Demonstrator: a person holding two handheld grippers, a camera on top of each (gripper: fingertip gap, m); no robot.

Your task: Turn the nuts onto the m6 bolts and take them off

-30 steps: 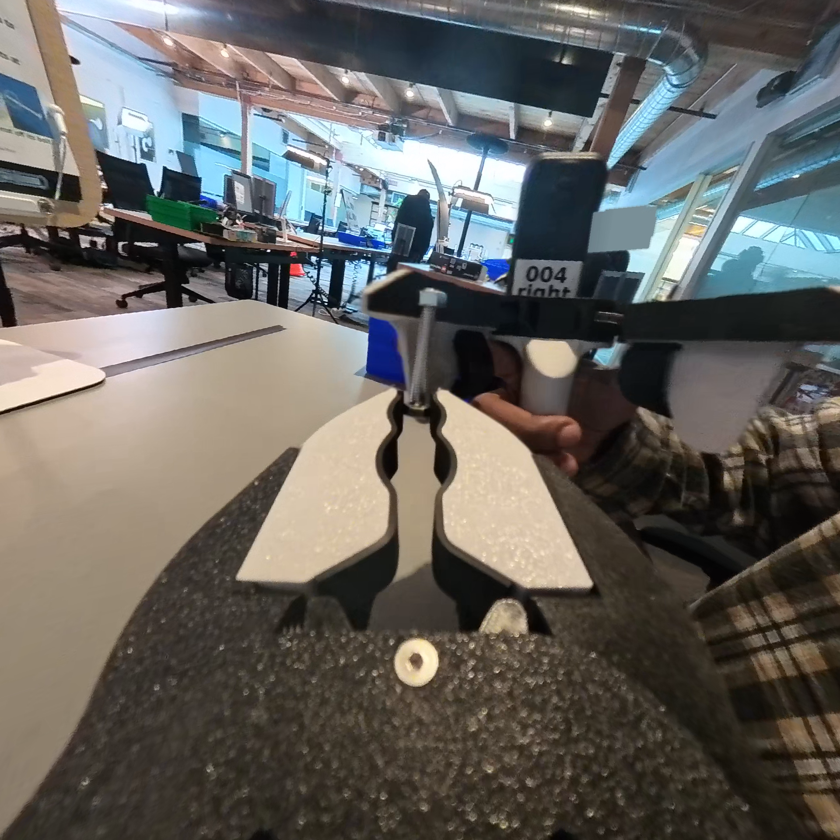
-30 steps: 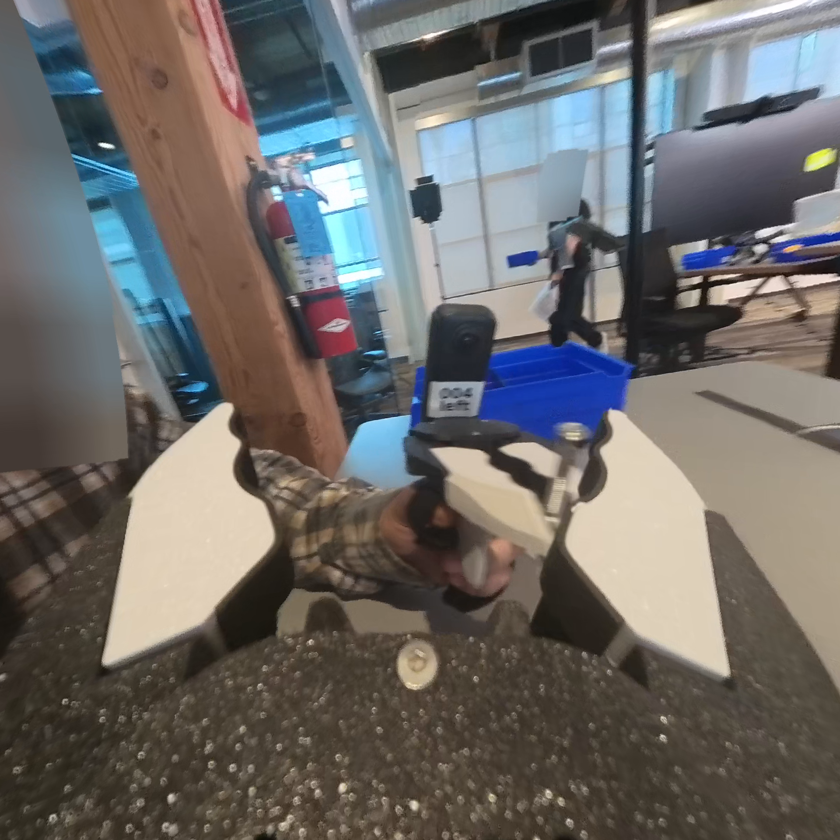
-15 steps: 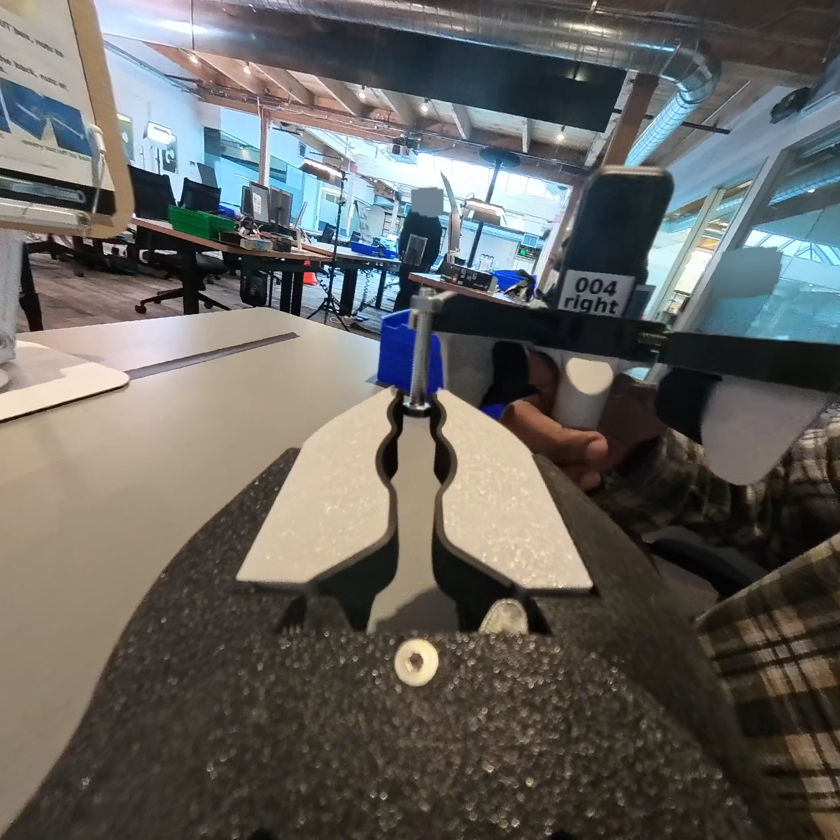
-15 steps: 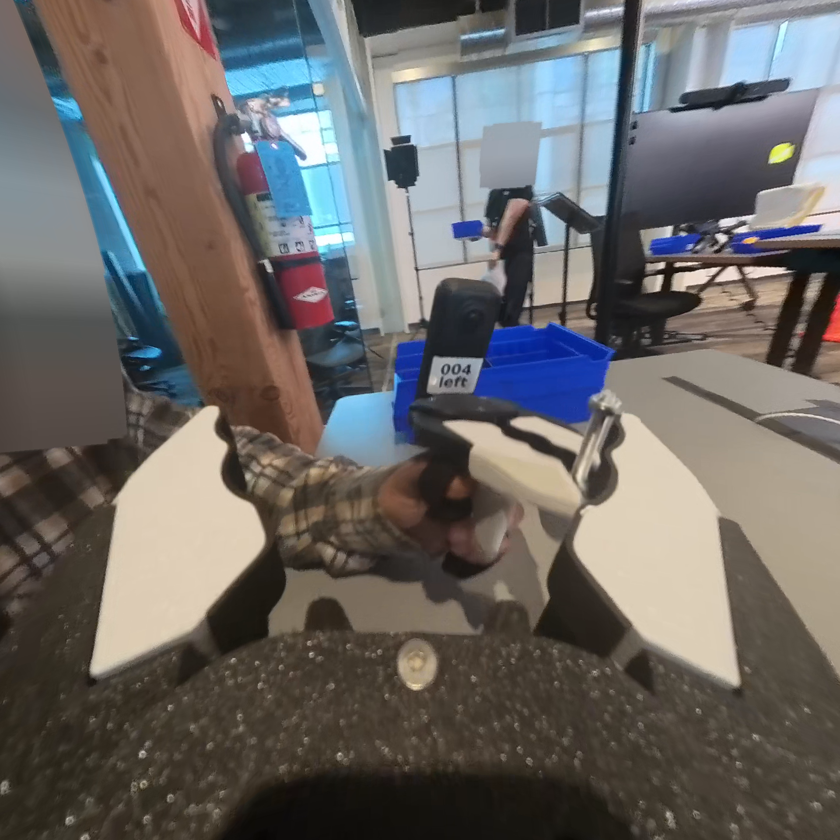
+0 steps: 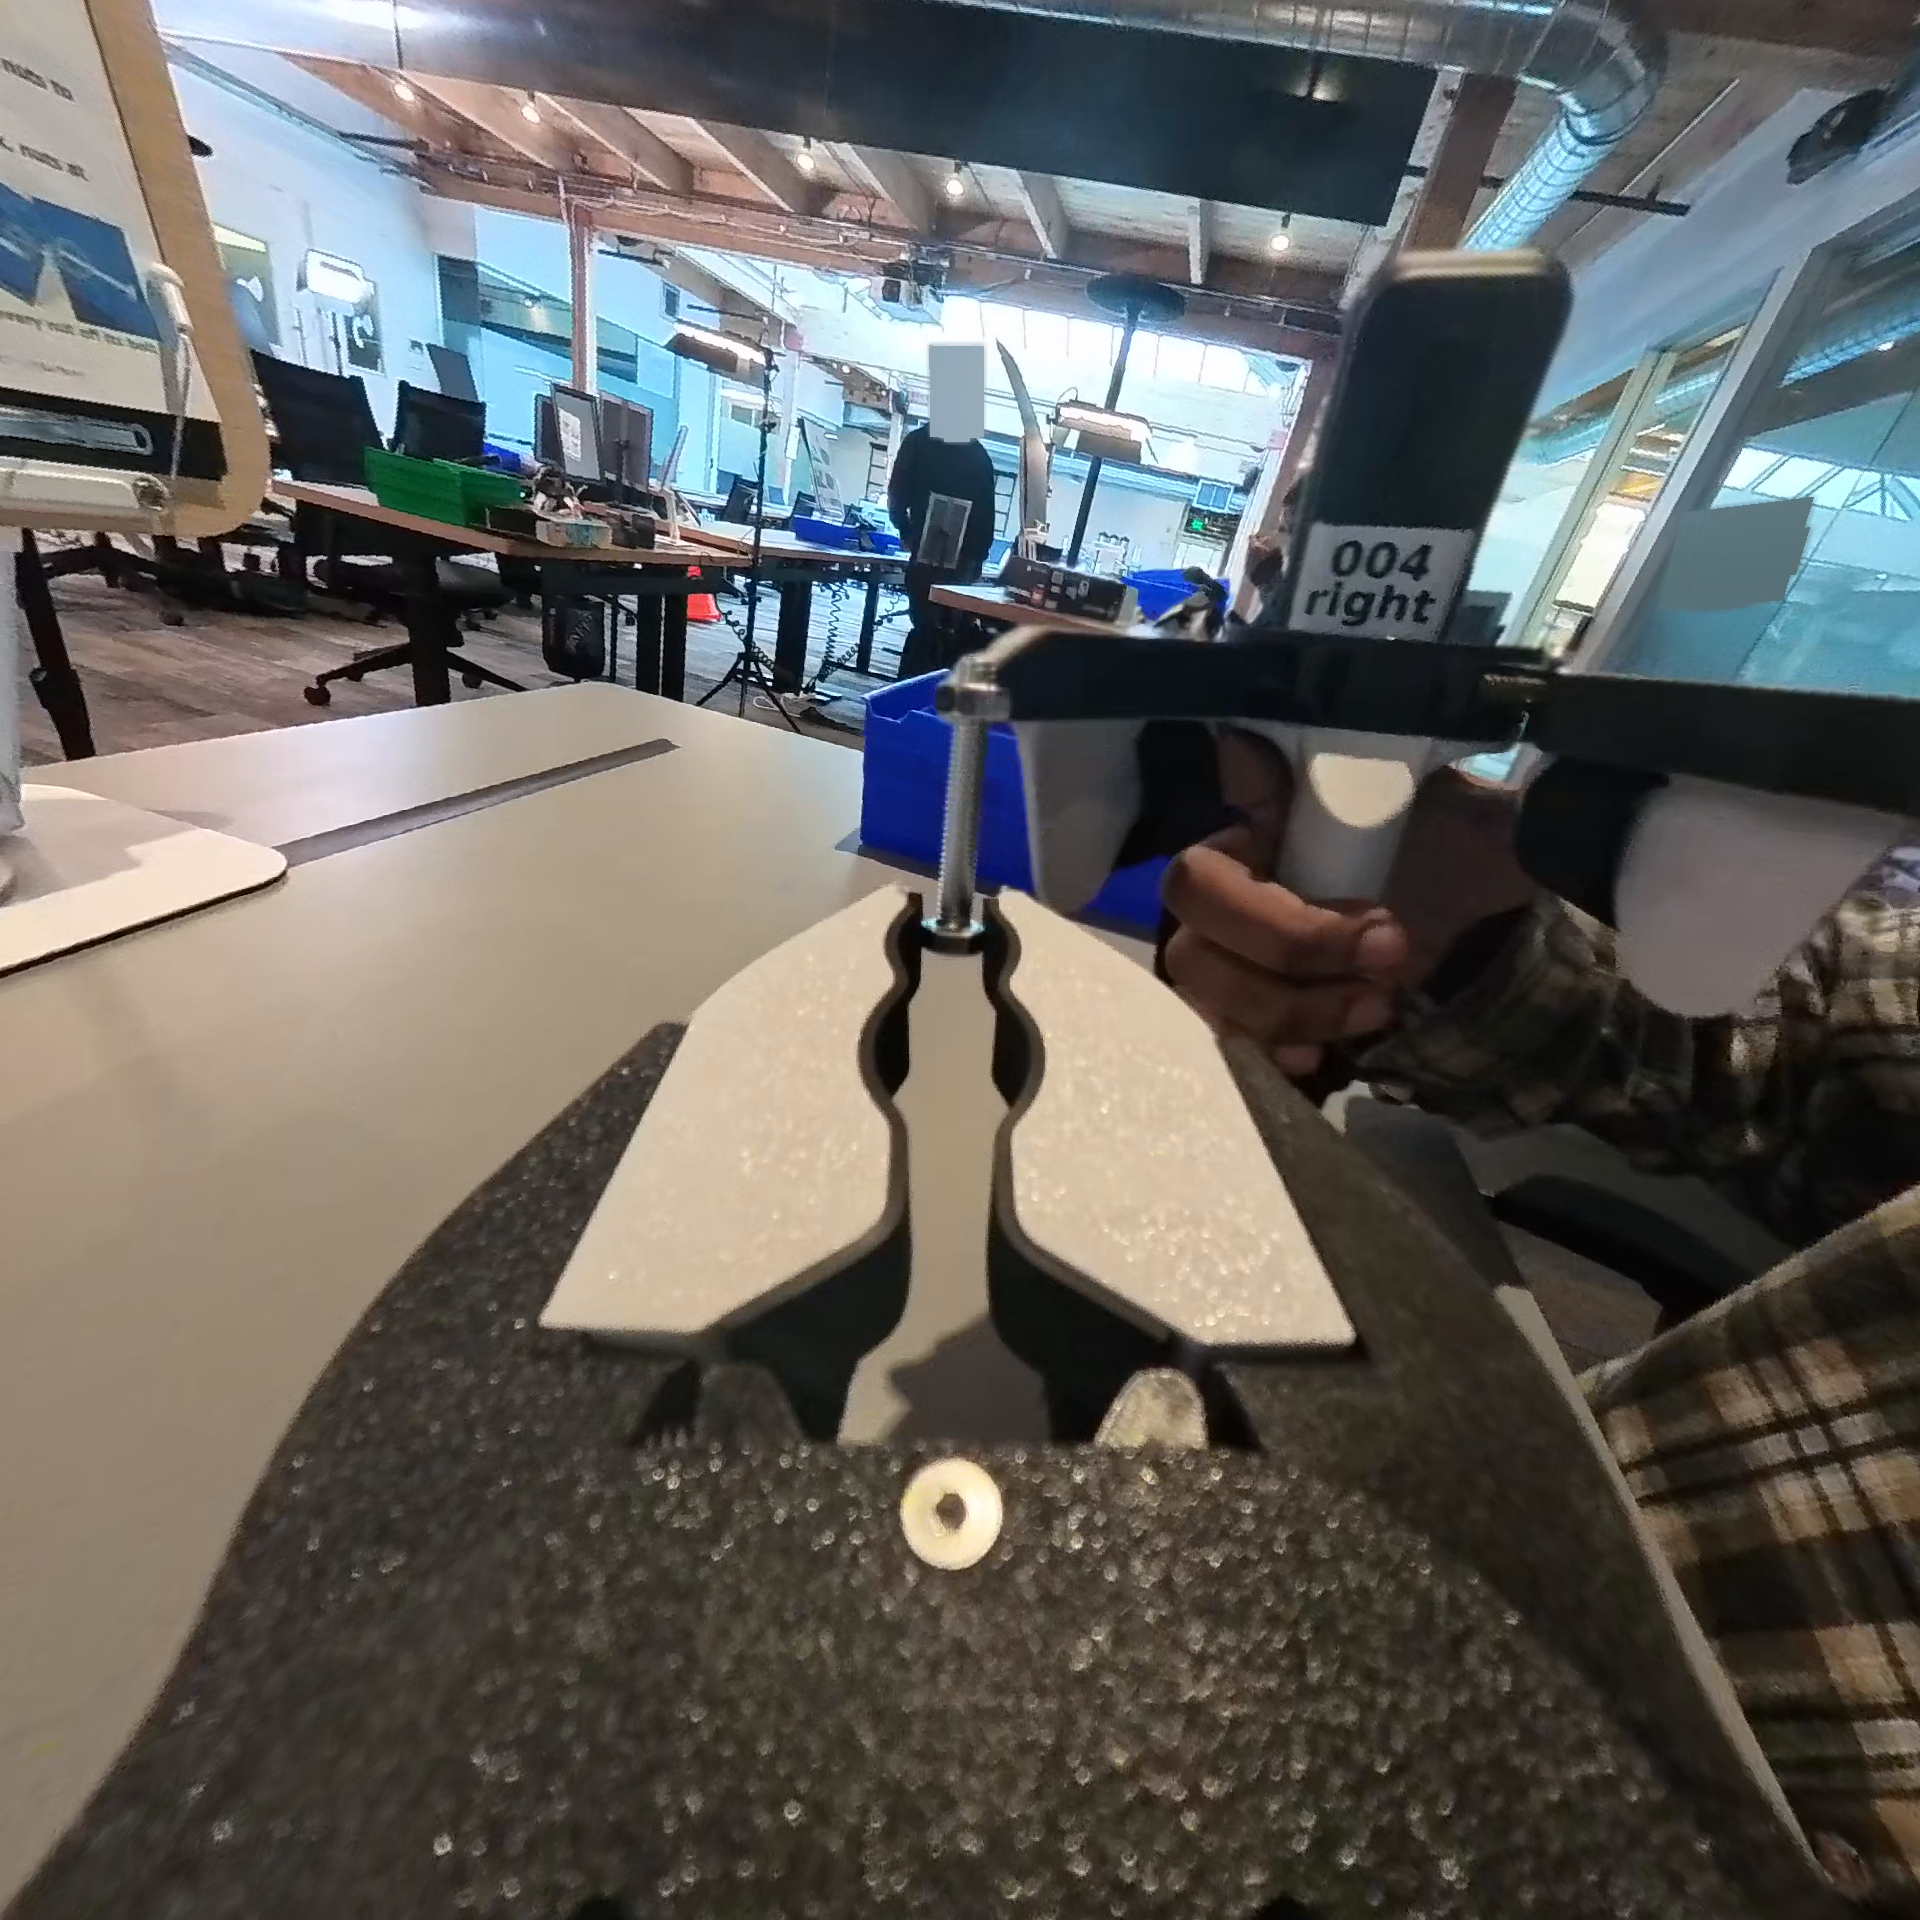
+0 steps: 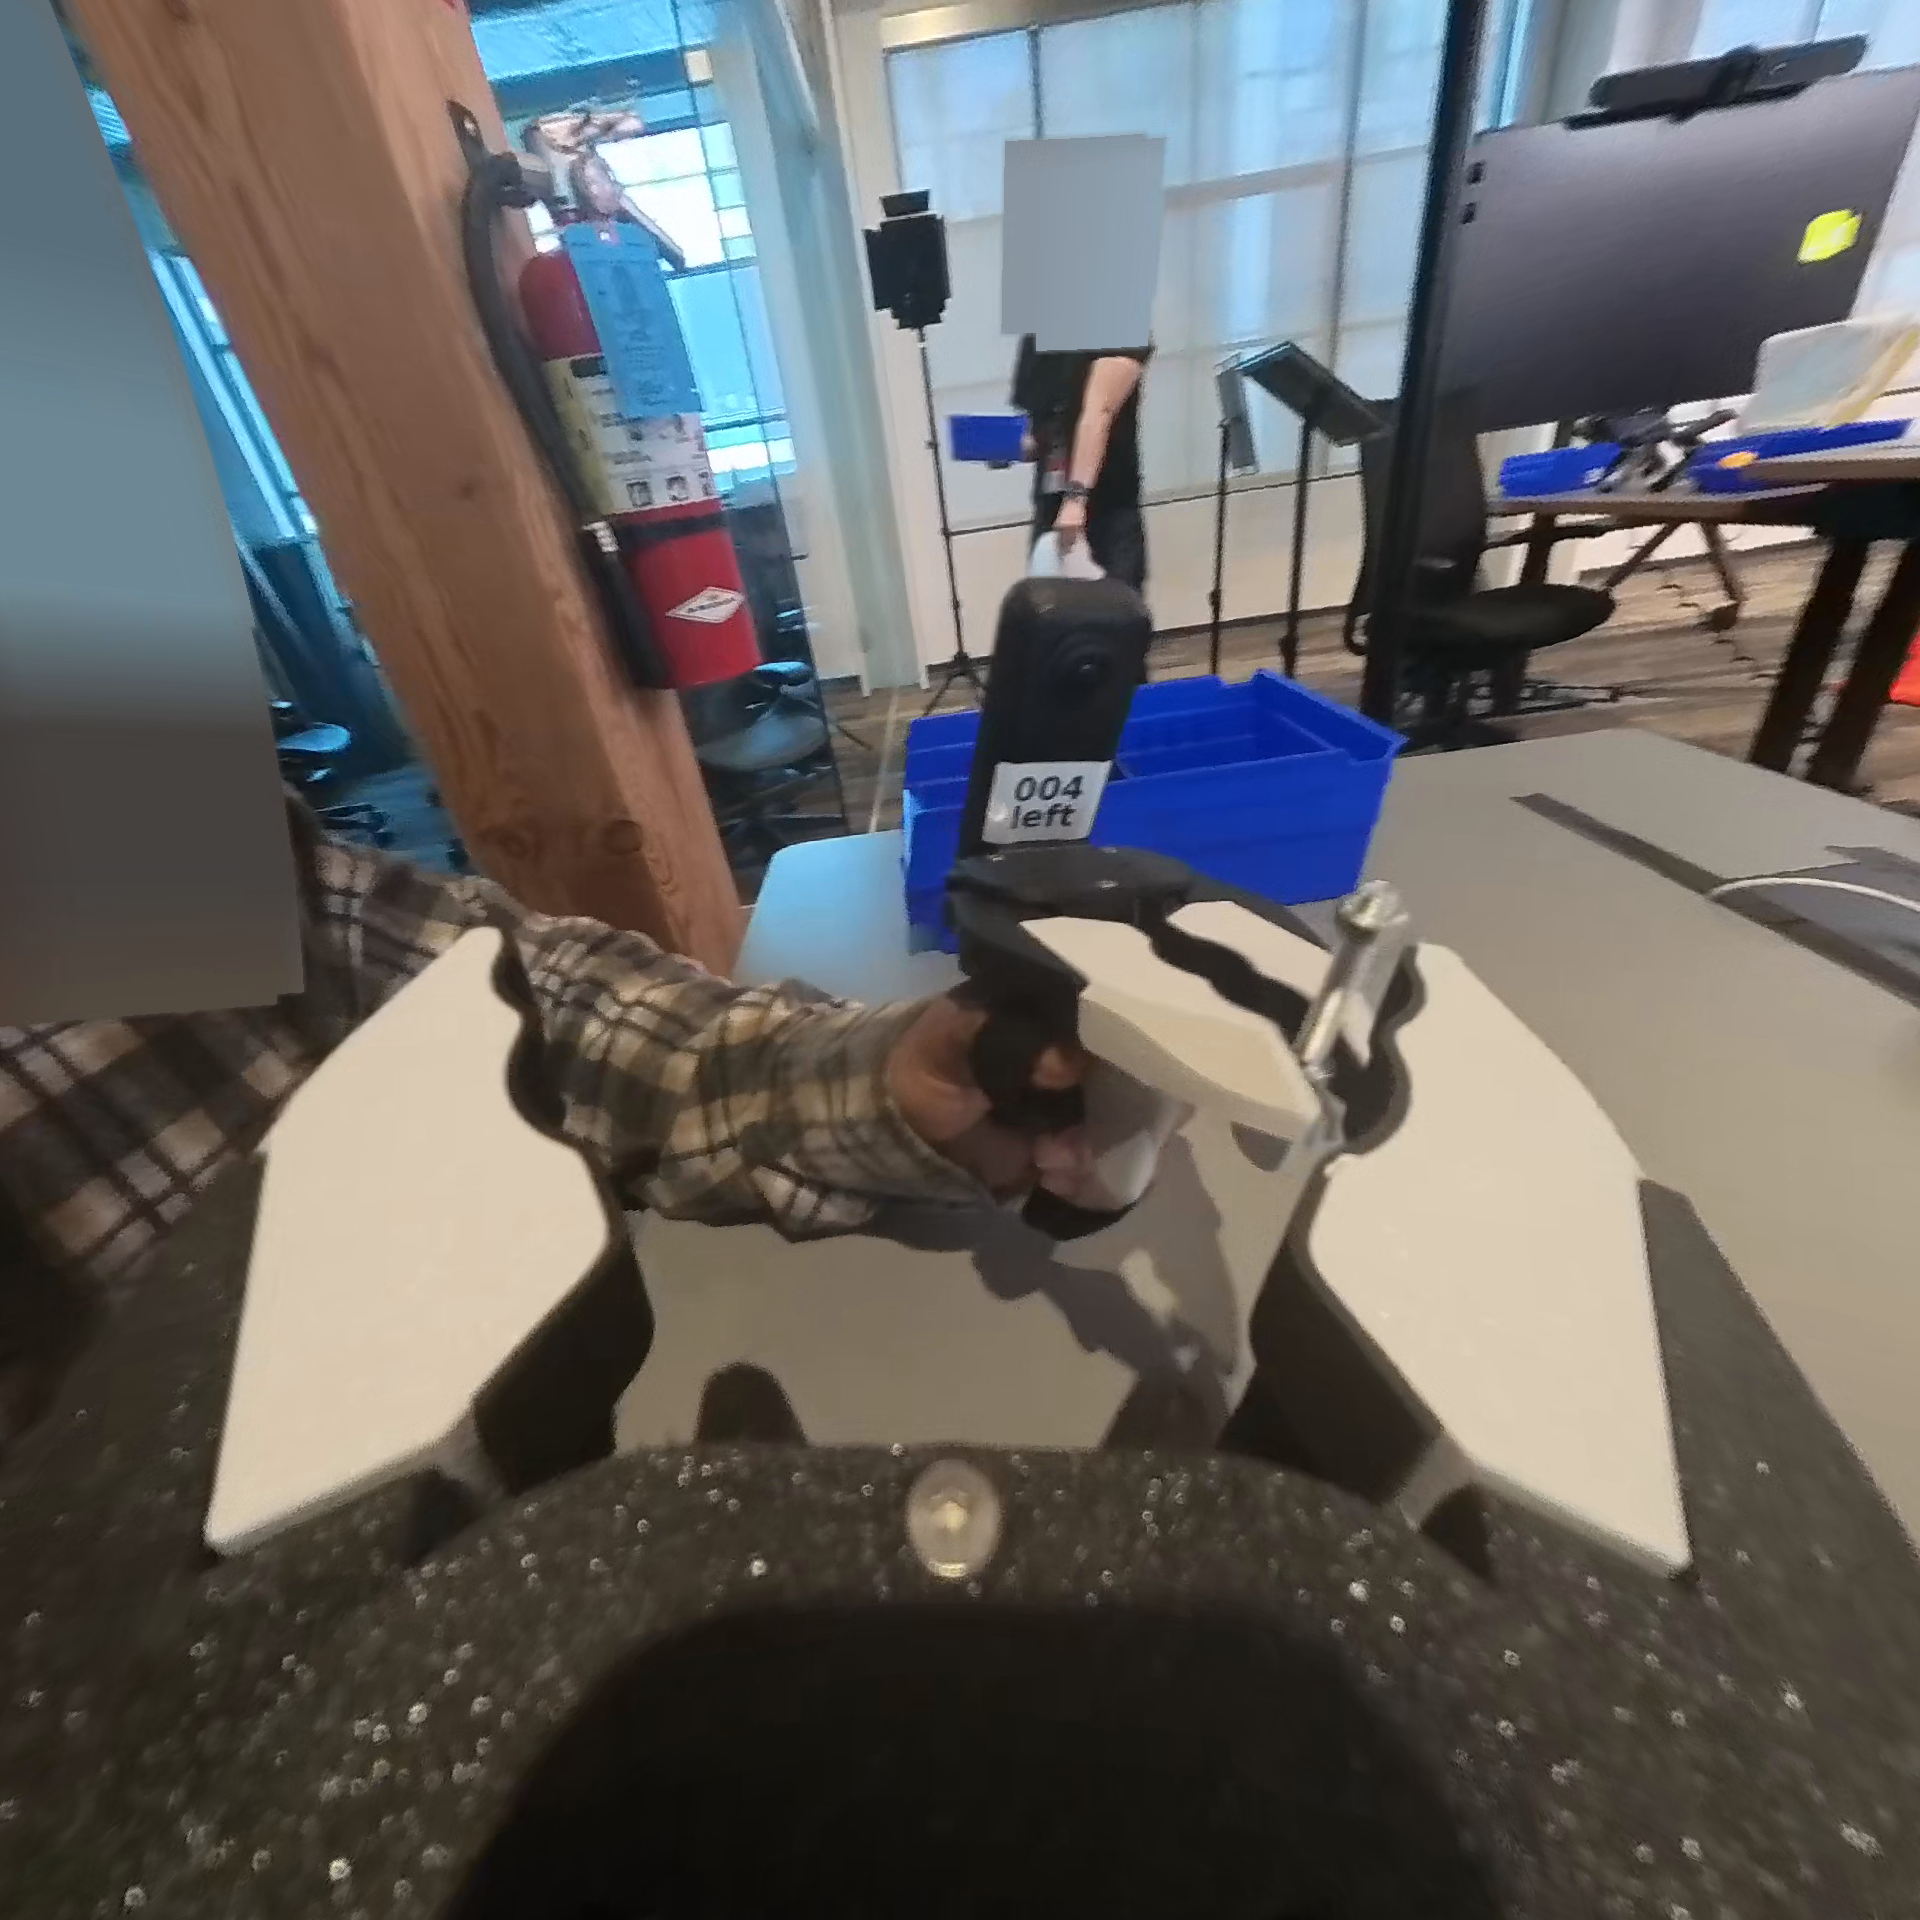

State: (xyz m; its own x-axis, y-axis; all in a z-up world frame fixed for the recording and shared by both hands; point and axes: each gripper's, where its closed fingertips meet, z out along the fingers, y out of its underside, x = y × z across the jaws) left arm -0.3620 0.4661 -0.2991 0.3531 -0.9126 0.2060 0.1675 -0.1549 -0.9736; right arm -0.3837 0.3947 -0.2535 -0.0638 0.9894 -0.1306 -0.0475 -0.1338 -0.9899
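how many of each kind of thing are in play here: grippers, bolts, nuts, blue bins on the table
hand-held grippers: 2, left shut on the nut, right wide open
bolts: 1, standing upright
nuts: 1, at the bolt's lower end
blue bins: 1, at the table's far edge
total: 5
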